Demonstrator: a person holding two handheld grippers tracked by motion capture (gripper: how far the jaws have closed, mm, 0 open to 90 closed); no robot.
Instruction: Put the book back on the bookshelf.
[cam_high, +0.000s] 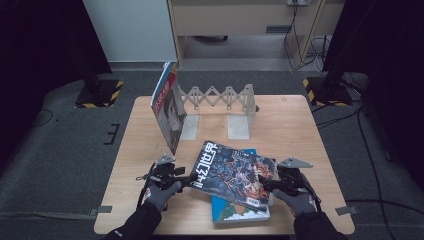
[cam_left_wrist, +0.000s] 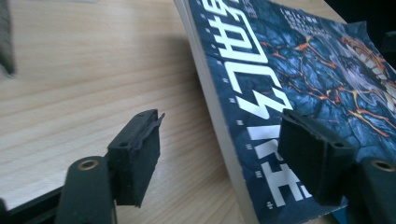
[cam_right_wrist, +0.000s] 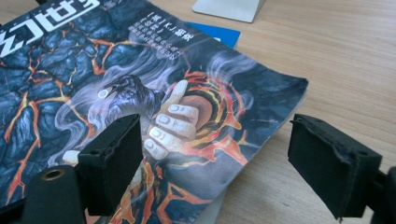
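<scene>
A dark blue magazine (cam_high: 232, 172) with glowing lava art and white characters lies flat and askew on a blue book (cam_high: 240, 212) near the table's front edge. My left gripper (cam_high: 187, 181) stands open at the magazine's spine edge (cam_left_wrist: 299, 79): one jaw hangs over the bare wood, the other over the cover, neither pressing. My right gripper (cam_high: 265, 184) is open at the opposite edge, straddling the magazine's (cam_right_wrist: 140, 84) curled corner. A corner of the blue book (cam_right_wrist: 215, 32) peeks out beyond it.
A second magazine (cam_high: 167, 107) stands tilted against the left end of a grey expanding bookend rack (cam_high: 220, 97) at the back of the wooden table (cam_high: 300, 130). One bookend foot (cam_right_wrist: 229, 9) sits beyond the lying magazine. Black stands and cables flank the table on the floor.
</scene>
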